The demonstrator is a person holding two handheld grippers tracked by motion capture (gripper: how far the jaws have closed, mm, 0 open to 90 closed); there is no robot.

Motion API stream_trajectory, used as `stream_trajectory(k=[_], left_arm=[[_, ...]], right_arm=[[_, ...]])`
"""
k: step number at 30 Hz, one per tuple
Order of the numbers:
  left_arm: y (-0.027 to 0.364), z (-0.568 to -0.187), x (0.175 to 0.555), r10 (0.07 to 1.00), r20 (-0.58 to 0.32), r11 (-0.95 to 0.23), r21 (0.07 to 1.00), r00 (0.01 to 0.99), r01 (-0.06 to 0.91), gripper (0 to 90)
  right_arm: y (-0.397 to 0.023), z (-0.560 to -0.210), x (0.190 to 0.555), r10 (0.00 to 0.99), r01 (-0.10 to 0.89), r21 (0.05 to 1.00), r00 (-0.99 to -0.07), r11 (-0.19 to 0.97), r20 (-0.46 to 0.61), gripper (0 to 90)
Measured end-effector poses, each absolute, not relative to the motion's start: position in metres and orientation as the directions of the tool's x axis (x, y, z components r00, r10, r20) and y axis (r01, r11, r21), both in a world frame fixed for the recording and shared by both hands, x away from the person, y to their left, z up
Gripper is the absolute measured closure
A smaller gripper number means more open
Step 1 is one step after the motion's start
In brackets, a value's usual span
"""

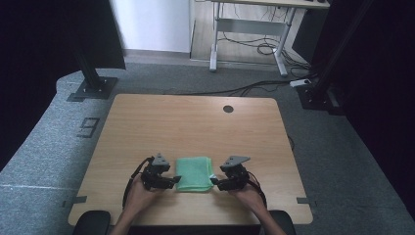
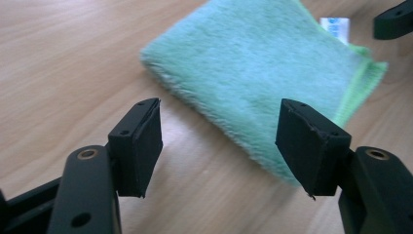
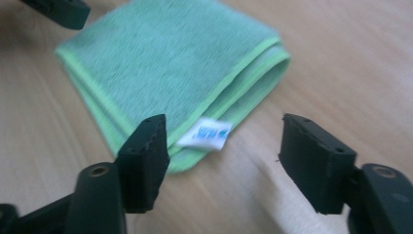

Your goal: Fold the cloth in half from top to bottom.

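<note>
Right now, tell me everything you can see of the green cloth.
The cloth is a mint-green, fluffy towel with brighter green stitched edges, folded into a layered square. It lies flat on the table near its front edge. A small white label with blue print sticks out at one corner. Nothing grips it.

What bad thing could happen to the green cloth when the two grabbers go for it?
The folded green cloth has stacked layers along its edge, so the open right gripper might pinch just the white label or one layer, and the fold could fall open. The open left gripper sits at the fluffy side with one pad off the cloth, so it might close partly on the wooden table and slip. If the two pull apart, the cloth may stretch out of shape.
</note>
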State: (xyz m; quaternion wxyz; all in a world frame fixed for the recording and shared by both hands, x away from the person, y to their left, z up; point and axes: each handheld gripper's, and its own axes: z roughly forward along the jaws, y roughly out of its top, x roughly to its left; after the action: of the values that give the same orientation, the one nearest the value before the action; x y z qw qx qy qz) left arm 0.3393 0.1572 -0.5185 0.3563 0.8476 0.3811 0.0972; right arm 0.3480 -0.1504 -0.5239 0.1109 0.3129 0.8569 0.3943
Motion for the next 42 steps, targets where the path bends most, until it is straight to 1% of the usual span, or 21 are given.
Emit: stream_trajectory(k=[4,8,10,12,17,25,35,42], left_arm=[[0.157,-0.526,0.339,0.716,-0.097,-0.464,0.673,0.691,0.575,28.9],[0.150,-0.535,0.338,0.718,-0.036,-0.514,0.647,0.695,0.564,26.4],[0.149,-0.539,0.339,0.718,-0.030,-0.517,0.646,0.695,0.562,26.3],[0.150,-0.540,0.340,0.720,-0.040,-0.508,0.649,0.692,0.566,26.2],[0.149,-0.541,0.342,0.720,-0.032,-0.510,0.653,0.693,0.560,24.5],[0.147,-0.541,0.351,0.723,-0.023,-0.509,0.658,0.690,0.556,23.7],[0.145,-0.542,0.369,0.737,-0.025,-0.496,0.659,0.675,0.566,22.3],[0.145,-0.543,0.382,0.749,-0.025,-0.482,0.664,0.662,0.571,22.2]], right_arm=[[-0.145,-0.527,0.354,0.638,0.457,0.756,-0.767,0.469,0.068,24.1],[-0.140,-0.534,0.355,0.645,0.463,0.751,-0.762,0.471,0.066,21.3],[-0.139,-0.537,0.354,0.642,0.466,0.749,-0.763,0.472,0.070,20.3],[-0.139,-0.540,0.353,0.636,0.461,0.746,-0.769,0.480,0.066,20.2],[-0.135,-0.546,0.350,0.634,0.451,0.733,-0.773,0.509,0.036,19.9],[-0.136,-0.548,0.352,0.644,0.448,0.735,-0.765,0.509,0.020,19.3],[-0.139,-0.549,0.366,0.665,0.450,0.741,-0.747,0.499,0.006,19.5],[-0.140,-0.550,0.379,0.680,0.470,0.742,-0.733,0.478,0.027,19.6]])
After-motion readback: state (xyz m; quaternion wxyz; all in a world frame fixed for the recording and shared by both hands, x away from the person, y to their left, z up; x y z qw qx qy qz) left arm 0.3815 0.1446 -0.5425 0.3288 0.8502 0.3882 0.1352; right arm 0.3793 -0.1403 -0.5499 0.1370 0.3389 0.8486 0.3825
